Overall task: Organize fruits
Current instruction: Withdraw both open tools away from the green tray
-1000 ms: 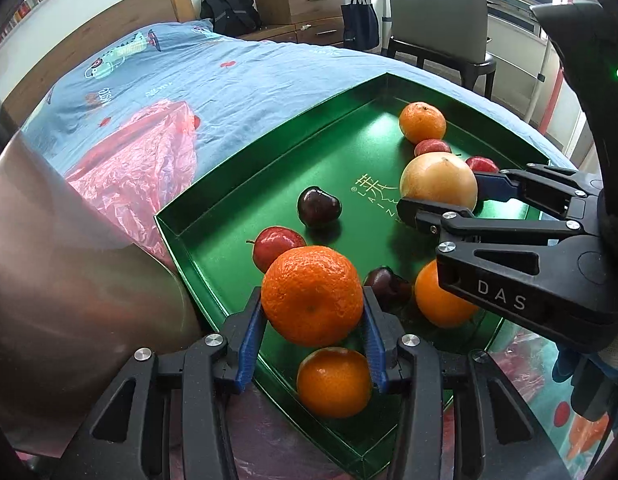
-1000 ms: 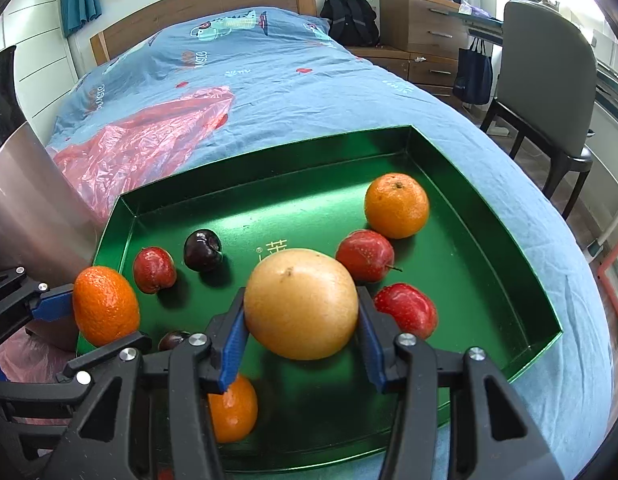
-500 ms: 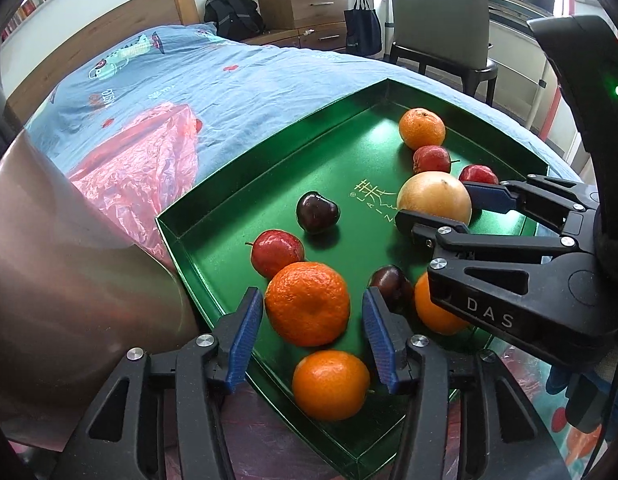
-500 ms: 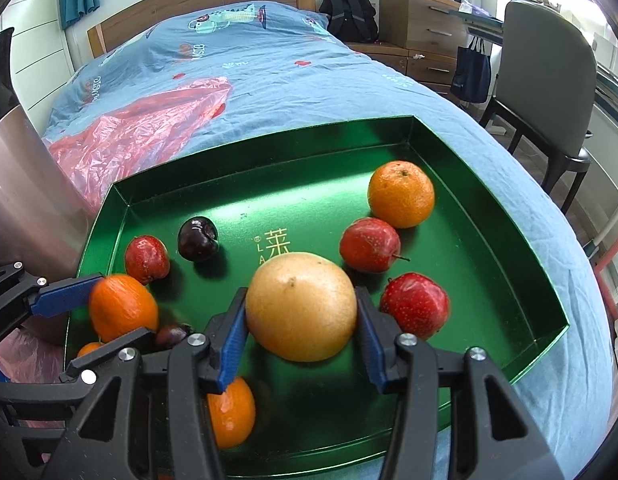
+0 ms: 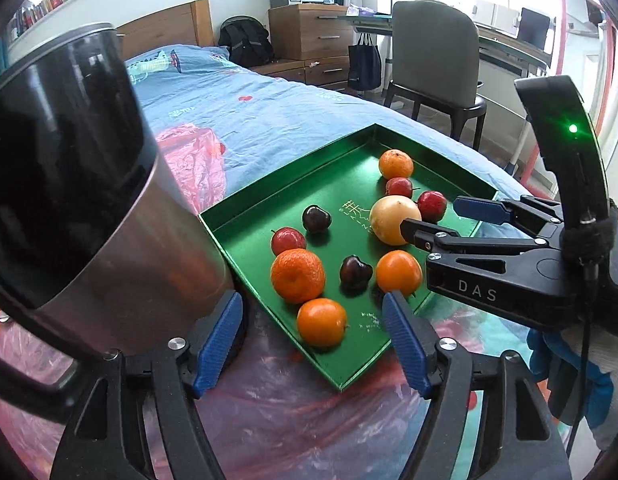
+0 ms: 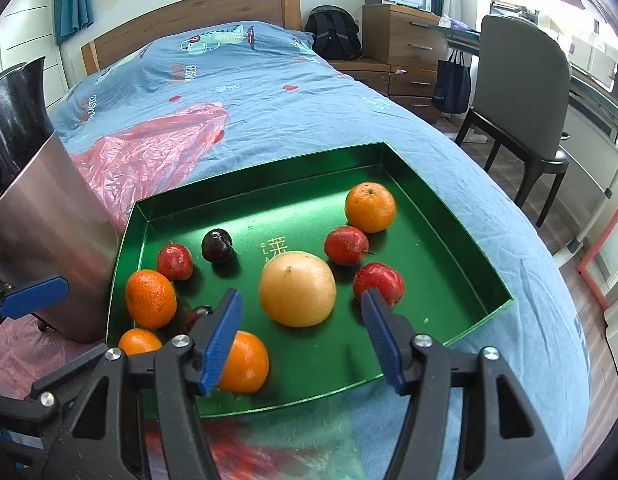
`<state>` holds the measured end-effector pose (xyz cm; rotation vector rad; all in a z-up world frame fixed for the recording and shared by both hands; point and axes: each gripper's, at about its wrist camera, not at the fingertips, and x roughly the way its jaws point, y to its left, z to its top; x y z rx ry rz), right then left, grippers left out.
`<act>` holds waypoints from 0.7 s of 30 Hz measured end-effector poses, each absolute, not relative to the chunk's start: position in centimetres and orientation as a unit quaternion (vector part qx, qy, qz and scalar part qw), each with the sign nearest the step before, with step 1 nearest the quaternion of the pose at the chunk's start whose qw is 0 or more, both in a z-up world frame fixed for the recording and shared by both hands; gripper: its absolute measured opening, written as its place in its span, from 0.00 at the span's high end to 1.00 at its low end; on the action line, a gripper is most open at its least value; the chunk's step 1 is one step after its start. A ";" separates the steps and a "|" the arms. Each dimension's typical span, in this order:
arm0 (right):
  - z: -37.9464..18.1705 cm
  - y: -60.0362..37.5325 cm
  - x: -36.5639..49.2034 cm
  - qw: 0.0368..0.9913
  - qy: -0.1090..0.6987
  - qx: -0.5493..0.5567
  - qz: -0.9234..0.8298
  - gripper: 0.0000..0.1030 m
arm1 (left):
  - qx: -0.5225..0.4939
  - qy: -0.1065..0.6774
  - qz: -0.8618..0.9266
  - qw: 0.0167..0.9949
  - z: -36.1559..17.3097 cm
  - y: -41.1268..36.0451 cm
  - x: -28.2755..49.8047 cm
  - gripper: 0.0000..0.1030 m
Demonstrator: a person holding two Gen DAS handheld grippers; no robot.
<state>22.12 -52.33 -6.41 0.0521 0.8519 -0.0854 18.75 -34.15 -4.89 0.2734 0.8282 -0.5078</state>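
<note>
Both jaws stand wide, holding nothing. The shallow green metal tray [image 6: 461,240] of fruit lies on the blue patterned bedspread [image 6: 269,92] ahead of both jaws; the large yellow grapefruit [image 6: 297,289] sits just beyond the right gripper [image 6: 301,336]. The brushed steel bin [image 5: 109,208] stands left of the left gripper [image 5: 313,344]; a grey chair [image 6: 525,92] and wooden drawers [image 6: 405,44] stand beyond.

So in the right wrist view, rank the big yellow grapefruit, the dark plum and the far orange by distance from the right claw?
1. Big yellow grapefruit, just ahead of the right claw.
2. Dark plum, farther back, left.
3. Far orange, back right in the green tray.
</note>
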 end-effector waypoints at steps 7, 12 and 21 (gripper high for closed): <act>-5.9 -49.8 18.2 0.907 0.420 0.021 -0.039 0.00 | 0.115 0.393 -0.240 0.880 -3.7 -29.2 14.7 0.30; -5.9 -46.9 15.7 0.905 0.424 0.012 -0.029 0.00 | 0.091 0.397 -0.214 0.888 -3.4 -24.9 12.5 0.30; -6.1 -40.8 13.0 0.903 0.430 -0.003 -0.004 0.00 | 0.055 0.401 -0.167 0.899 -4.1 -18.1 9.4 0.29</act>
